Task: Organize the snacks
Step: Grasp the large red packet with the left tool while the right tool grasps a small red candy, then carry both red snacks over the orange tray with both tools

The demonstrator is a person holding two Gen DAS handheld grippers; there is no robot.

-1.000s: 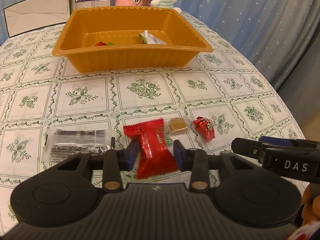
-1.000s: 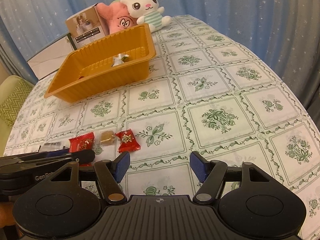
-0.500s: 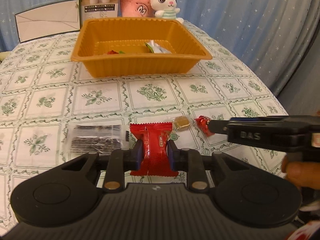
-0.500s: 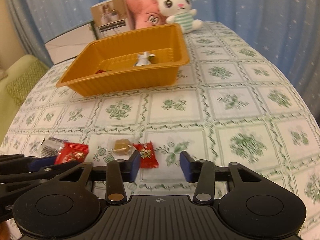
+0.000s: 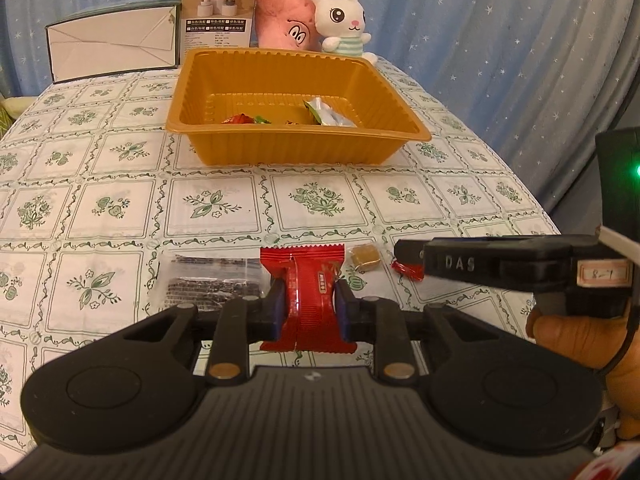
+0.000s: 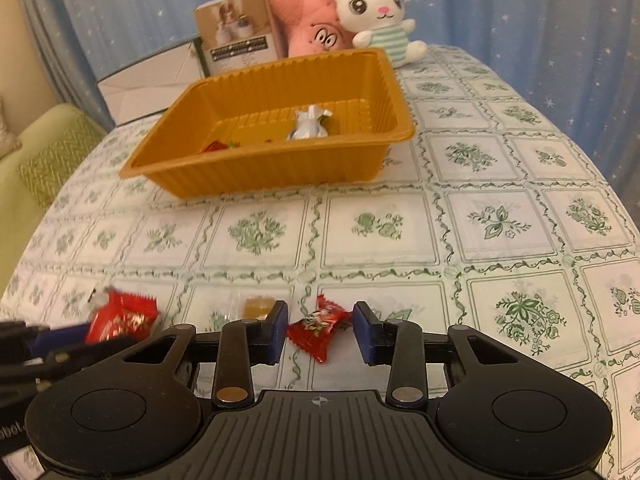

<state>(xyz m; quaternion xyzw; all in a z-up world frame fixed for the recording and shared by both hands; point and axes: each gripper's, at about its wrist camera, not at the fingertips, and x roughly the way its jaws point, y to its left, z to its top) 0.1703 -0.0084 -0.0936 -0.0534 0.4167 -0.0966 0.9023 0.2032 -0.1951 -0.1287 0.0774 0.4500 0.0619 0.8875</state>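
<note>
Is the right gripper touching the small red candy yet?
Apart. The right wrist view shows the small red candy between the right gripper's pads, with tablecloth showing on both sides.

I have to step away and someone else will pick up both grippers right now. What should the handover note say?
Left gripper: shut on the red packet.
Right gripper: jaws have just been closing around the red candy; pads not yet on it.
On the cloth: brown candy, dark packet.
Done: a few snacks lie in the tray.
Left: tray the packet, grip and tray the candy, then the other two.
</note>
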